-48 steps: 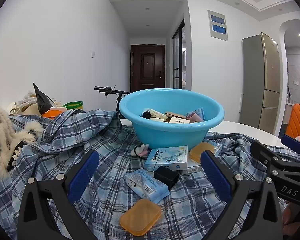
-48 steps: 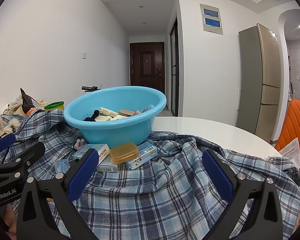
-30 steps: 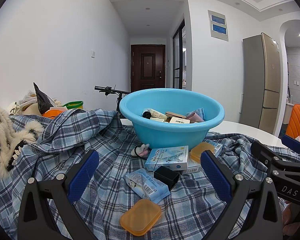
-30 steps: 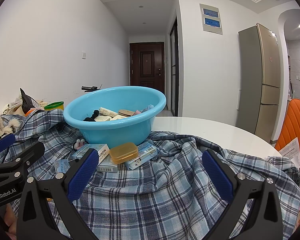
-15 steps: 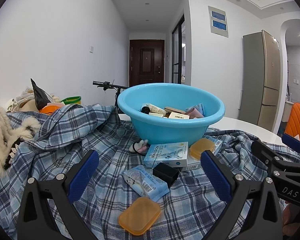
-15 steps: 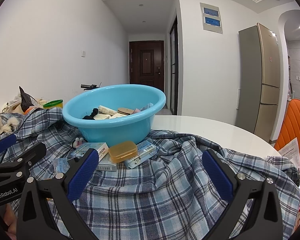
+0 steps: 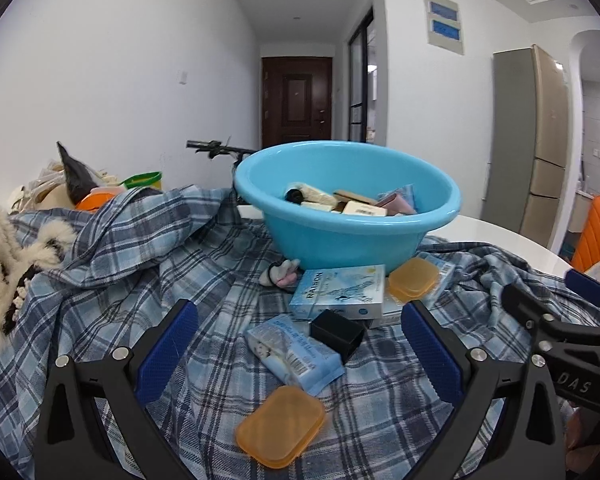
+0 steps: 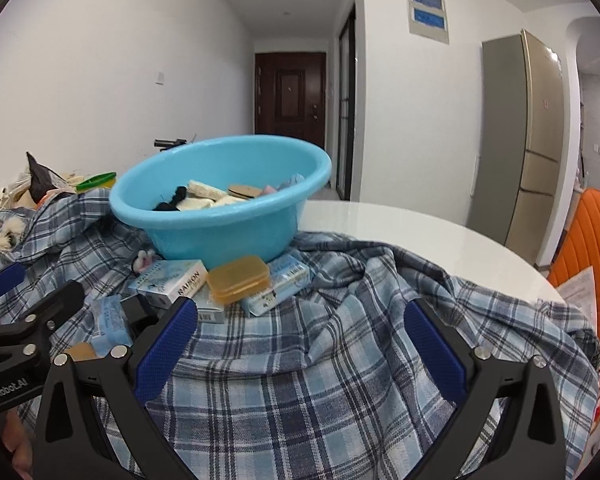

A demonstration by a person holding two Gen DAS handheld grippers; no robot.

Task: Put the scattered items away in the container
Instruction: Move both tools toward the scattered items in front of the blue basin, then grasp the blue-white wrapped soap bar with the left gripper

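On the far left of the left wrist view, a cream and black fringed textile (image 7: 4,248) is seen heaped at the edge, untouched. Beside it, a rumpled blue plaid cloth (image 7: 140,264) is spread over the white round counter (image 8: 400,224), and everything else is carried on it. Further right, a small pink and white soft toy (image 7: 281,273) is lying against the foot of the light blue plastic basin (image 7: 348,240). Several small packets and bars can already be made out inside the basin, so part of the tidying is judged done.

Plenty is left, though. In front of the basin, a flat orange plastic case (image 7: 281,426) is lying nearest the camera, with a pale blue tissue pack (image 7: 296,354) just behind it and a small black box (image 7: 337,334) touching that pack. A light blue printed carton (image 7: 340,294) is stacked behind, and a second orange plastic case (image 7: 413,279) is perched on a further blue packet to its right.

The left tool (image 7: 298,348) is held spread wide, nothing gripped, its blue pads either side of the loose pile. The right tool (image 8: 300,346) is likewise wide apart and empty, hovering over bare plaid cloth.
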